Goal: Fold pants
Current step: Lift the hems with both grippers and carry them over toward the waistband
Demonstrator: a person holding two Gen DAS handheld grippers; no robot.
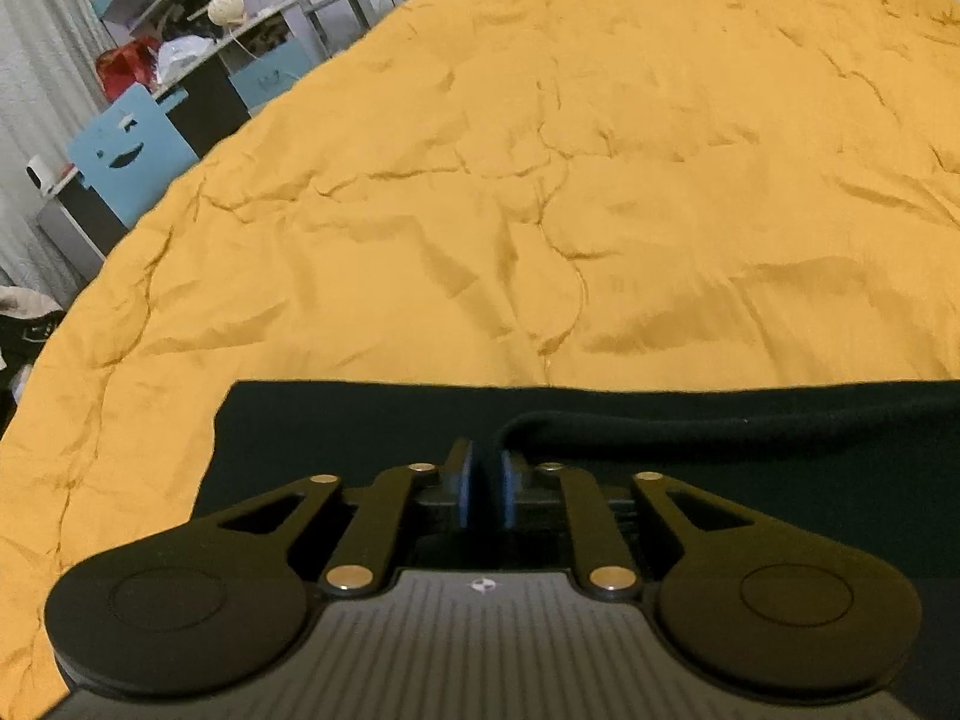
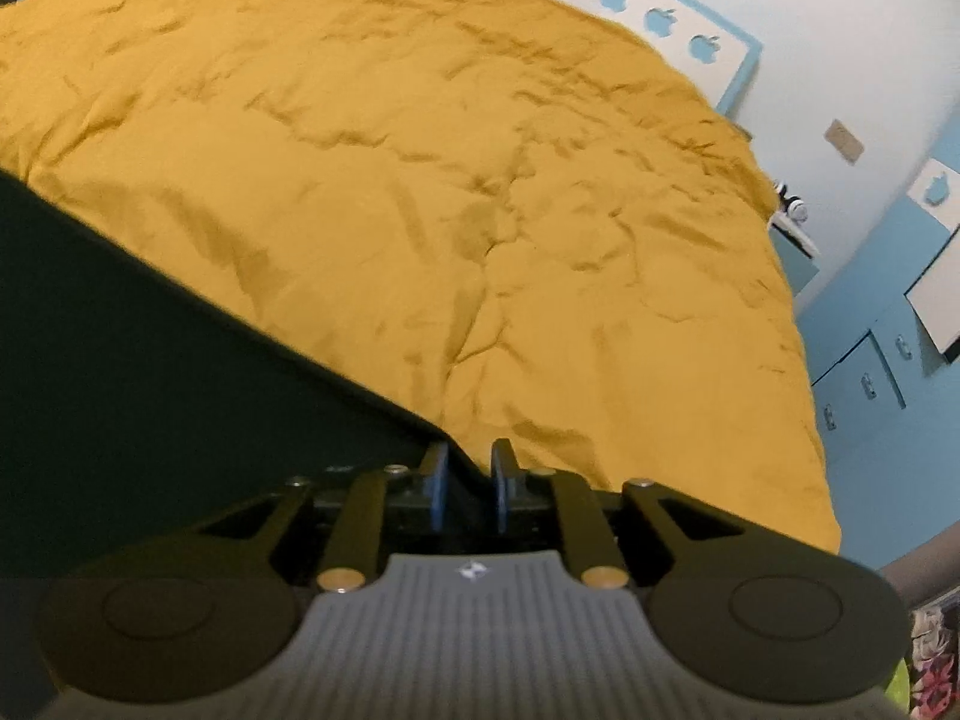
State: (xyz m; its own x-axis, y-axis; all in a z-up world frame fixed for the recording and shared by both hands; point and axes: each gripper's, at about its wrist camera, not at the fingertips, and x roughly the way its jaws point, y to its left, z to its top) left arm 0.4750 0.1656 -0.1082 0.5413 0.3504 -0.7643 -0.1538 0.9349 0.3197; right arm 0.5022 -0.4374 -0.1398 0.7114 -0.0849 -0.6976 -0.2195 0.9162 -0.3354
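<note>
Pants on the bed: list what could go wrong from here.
1. The left gripper pinches only a thin fold of the pants, so the cloth may slip out when lifted.
2. The right gripper sits at the pants' very edge, and its hold cannot be confirmed; one side could drop and skew the fold.
3. The quilt is wrinkled, so the fold may land uneven.

left wrist view: low and close over the near edge of the bed (image 1: 540, 180), looking forward along the left tongs (image 1: 485, 483) across the dark pants (image 1: 720, 420), toward shelves (image 1: 180, 12) at far left. right wrist view: equally low, facing across the bed toward the blue-and-white wall (image 2: 840, 30), behind the right tongs (image 2: 469, 489). shared: the yellow cover and the pants' edge.
</note>
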